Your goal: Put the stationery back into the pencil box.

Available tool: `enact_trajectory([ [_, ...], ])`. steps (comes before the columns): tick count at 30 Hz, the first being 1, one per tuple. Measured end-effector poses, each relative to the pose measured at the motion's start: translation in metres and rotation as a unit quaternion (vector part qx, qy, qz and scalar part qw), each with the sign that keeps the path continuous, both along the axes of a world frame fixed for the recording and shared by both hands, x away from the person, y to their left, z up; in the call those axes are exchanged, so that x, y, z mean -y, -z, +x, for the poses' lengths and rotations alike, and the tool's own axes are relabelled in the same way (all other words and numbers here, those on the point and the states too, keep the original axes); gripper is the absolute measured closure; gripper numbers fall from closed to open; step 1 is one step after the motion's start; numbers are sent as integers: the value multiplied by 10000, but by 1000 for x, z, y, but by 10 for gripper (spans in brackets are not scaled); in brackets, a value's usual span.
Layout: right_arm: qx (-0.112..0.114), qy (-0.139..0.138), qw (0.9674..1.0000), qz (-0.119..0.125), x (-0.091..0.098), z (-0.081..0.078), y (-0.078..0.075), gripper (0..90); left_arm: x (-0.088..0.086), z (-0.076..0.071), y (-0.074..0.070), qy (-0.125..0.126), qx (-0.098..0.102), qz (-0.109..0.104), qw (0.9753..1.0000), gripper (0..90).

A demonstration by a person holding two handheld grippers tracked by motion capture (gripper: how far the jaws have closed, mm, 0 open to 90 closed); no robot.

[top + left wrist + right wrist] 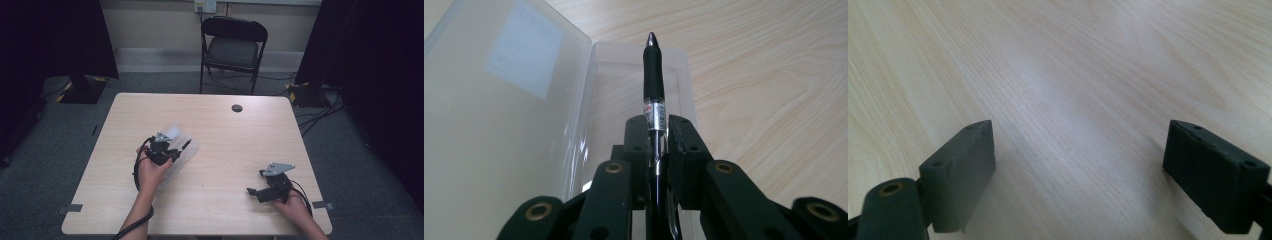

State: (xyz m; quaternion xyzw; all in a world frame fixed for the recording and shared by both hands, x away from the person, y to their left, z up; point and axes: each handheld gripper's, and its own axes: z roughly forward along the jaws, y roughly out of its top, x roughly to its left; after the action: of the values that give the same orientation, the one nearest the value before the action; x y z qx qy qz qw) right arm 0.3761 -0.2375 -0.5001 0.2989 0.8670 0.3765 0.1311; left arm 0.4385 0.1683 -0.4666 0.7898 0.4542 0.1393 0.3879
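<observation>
A black pen (654, 85) with a clear barrel and a dark tip points away from me, pinched between the pads of my left gripper (657, 132). It hangs over the tray half of an open clear plastic case (619, 85), whose lid (499, 100) with a pale label stands up at the left. From above, my left gripper (172, 150) is over that case (181, 142) on the table's left half. My right gripper (254, 192) rests low near the front right with its jaws wide apart, and between them lies bare wood (1078, 165).
The light wooden table (215, 125) has a small round dark cap (237, 108) near its far edge. A black folding chair (232, 47) stands behind the table. Cables lie on the floor at the right, and dark curtains hang at both sides.
</observation>
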Motion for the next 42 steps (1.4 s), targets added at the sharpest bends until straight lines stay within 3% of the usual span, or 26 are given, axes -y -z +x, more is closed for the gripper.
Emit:
enact_trajectory([
  [10,-1,1,10000,0,0,0,0,124,1,0,6,-69,-47,-52,10000,798],
  [23,0,0,10000,0,0,0,0,125,2,1,12,-107,-94,131,9998,797],
  [30,-1,0,10000,0,0,0,0,125,2,0,15,-216,-80,24,9997,790],
  [32,0,0,10000,0,0,0,0,125,0,0,14,-106,-92,11,9999,771],
  [34,-1,-1,10000,3,0,0,0,125,1,-2,14,-209,-15,-64,9998,739],
  [37,-1,0,10000,0,0,0,0,125,-1,-4,11,-170,-4,-136,9998,701],
  [42,0,0,10000,0,0,0,0,125,-2,-9,5,-92,104,-118,9998,603],
])
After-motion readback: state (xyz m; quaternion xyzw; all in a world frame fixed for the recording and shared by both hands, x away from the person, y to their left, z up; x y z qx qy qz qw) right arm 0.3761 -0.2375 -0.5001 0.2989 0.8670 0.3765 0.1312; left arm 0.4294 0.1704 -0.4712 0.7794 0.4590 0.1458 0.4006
